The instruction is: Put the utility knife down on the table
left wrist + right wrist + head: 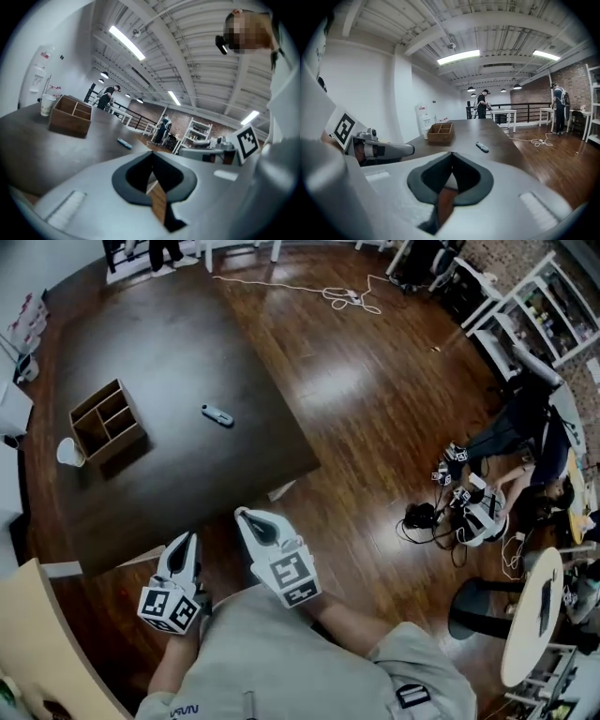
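Grey utility knife (pixel 217 414) lies on the table (pixel 187 334), my left claw (pixel 190 538) and right claw (pixel 246 515) pinched together and empty; only a stray swing could knock it.

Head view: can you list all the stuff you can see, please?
table: one, dark brown, upper left of the view
utility knife: one, blue-grey, lying near the table's middle
wooden box: one, brown, divided, on the table left of the knife
cup: one, white, just left of the box
cable: one, white, on the floor beyond the table
left tool: one, grey, shut, empty
right tool: one, grey, shut, empty
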